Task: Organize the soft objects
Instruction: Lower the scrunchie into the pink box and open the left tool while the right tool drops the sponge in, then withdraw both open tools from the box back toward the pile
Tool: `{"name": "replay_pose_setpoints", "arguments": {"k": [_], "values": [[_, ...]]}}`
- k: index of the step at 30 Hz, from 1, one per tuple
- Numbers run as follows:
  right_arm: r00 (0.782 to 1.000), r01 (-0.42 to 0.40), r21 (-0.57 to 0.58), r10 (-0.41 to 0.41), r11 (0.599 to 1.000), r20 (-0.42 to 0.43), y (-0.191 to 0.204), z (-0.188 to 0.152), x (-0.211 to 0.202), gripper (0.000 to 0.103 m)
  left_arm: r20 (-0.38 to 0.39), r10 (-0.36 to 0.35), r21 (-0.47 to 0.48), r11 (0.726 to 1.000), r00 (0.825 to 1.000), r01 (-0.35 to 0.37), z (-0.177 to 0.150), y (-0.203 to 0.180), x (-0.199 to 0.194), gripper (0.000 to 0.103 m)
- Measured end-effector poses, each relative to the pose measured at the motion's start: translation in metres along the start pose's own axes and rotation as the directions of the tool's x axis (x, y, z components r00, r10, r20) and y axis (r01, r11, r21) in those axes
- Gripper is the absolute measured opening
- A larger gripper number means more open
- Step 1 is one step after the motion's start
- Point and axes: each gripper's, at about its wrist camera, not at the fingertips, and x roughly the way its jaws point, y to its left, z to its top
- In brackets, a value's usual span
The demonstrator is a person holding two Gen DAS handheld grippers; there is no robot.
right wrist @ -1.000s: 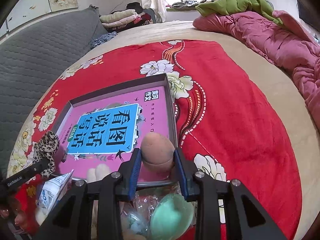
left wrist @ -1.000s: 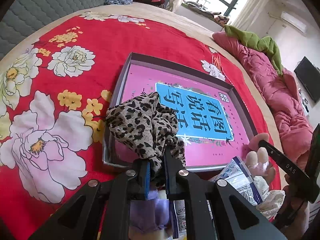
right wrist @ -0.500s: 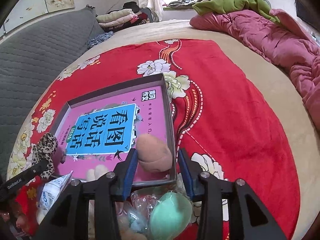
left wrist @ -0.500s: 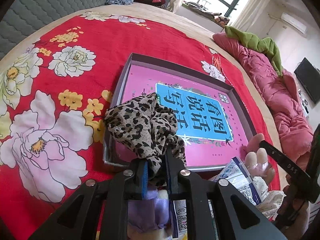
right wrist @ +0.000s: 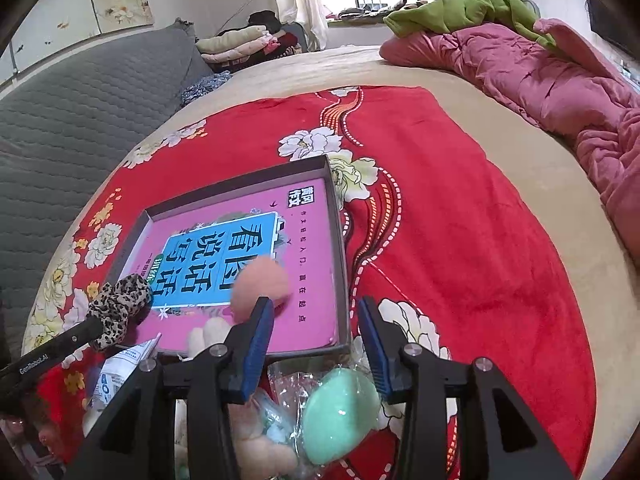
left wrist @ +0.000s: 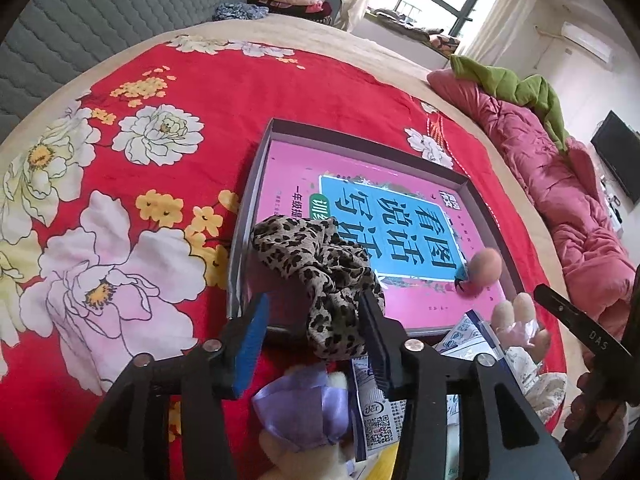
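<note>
A shallow grey box (left wrist: 256, 172) with a pink printed bottom lies on the red flowered blanket; it also shows in the right wrist view (right wrist: 340, 240). A leopard-print scrunchie (left wrist: 320, 268) lies over the box's near left edge, between the jaws of my open left gripper (left wrist: 314, 320); it also shows in the right wrist view (right wrist: 118, 304). A peach egg-shaped sponge (right wrist: 260, 282) lies in the box, just past the left finger of my open right gripper (right wrist: 316, 334); it also shows in the left wrist view (left wrist: 484, 266).
Below the grippers lies a pile of soft things: a green egg sponge (right wrist: 340, 412) in plastic wrap, a purple bow (left wrist: 300, 408), a white packet (left wrist: 376, 404), a plush toy (left wrist: 516, 320). A pink quilt (right wrist: 560, 80) lies at the right, a grey headboard (right wrist: 80, 112) at the left.
Both grippers have opened. The left let go of the scrunchie, which now rests on the box edge. The right let go of the peach sponge, which now lies in the box.
</note>
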Motion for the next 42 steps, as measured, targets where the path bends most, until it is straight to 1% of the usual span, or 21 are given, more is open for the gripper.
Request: {"name": "replay_pose_setpoints", "arguments": {"k": [2,4,7,10,16,19,24,27,29,34,39,42], "values": [[1.0,-0.007,0.003,0.007,1.0,0.003,0.0,-0.001,-0.002,0.044,0.004,-0.003,-0.002,1.0,1.0,0.003,-0.001,0.0,-0.003,0.055],[1.0,-0.007,0.002,0.007,1.0,0.004,0.001,-0.001,-0.005,0.044,0.005,-0.005,-0.002,1.0,1.0,0.005,-0.002,0.001,-0.006,0.058],[1.0,-0.013,0.002,0.013,1.0,0.011,0.001,-0.002,-0.01,0.045,0.021,0.002,0.003,1.0,1.0,-0.002,-0.004,0.001,-0.013,0.059],[1.0,-0.018,0.003,0.018,1.0,0.018,0.002,-0.003,-0.015,0.049,0.046,-0.001,-0.003,1.0,0.999,0.001,-0.004,0.002,-0.023,0.063],[0.999,-0.033,-0.008,0.033,0.999,0.034,0.002,-0.006,-0.027,0.05,0.095,-0.017,-0.021,1.0,0.995,0.019,-0.004,0.003,-0.045,0.069],[0.998,-0.038,-0.01,0.038,0.999,0.046,0.001,-0.007,-0.033,0.054,0.109,-0.013,-0.022,1.0,0.994,0.015,-0.005,0.002,-0.055,0.073],[0.997,-0.042,-0.003,0.042,0.999,0.065,-0.003,-0.007,-0.043,0.055,0.129,0.004,-0.016,1.0,0.992,-0.002,-0.008,-0.001,-0.068,0.074],[0.996,-0.046,-0.005,0.047,0.999,0.076,-0.005,-0.007,-0.049,0.056,0.143,0.018,0.005,1.0,0.99,-0.019,-0.01,-0.003,-0.077,0.074],[0.995,-0.05,-0.006,0.051,0.999,0.091,-0.007,-0.007,-0.054,0.06,0.154,0.028,0.01,0.999,0.988,-0.03,-0.011,-0.006,-0.083,0.074],[0.992,-0.063,-0.005,0.063,0.998,0.113,-0.012,-0.006,-0.066,0.061,0.166,0.024,0.019,0.999,0.986,-0.027,-0.013,-0.011,-0.096,0.075],[0.986,-0.078,0.004,0.076,0.997,0.147,-0.017,-0.007,-0.082,0.063,0.187,0.038,0.042,0.998,0.982,-0.047,-0.017,-0.018,-0.108,0.075],[0.984,-0.072,-0.016,0.074,0.997,0.162,-0.017,-0.009,-0.09,0.065,0.195,0.05,0.047,0.997,0.98,-0.06,-0.019,-0.019,-0.114,0.075]]}}
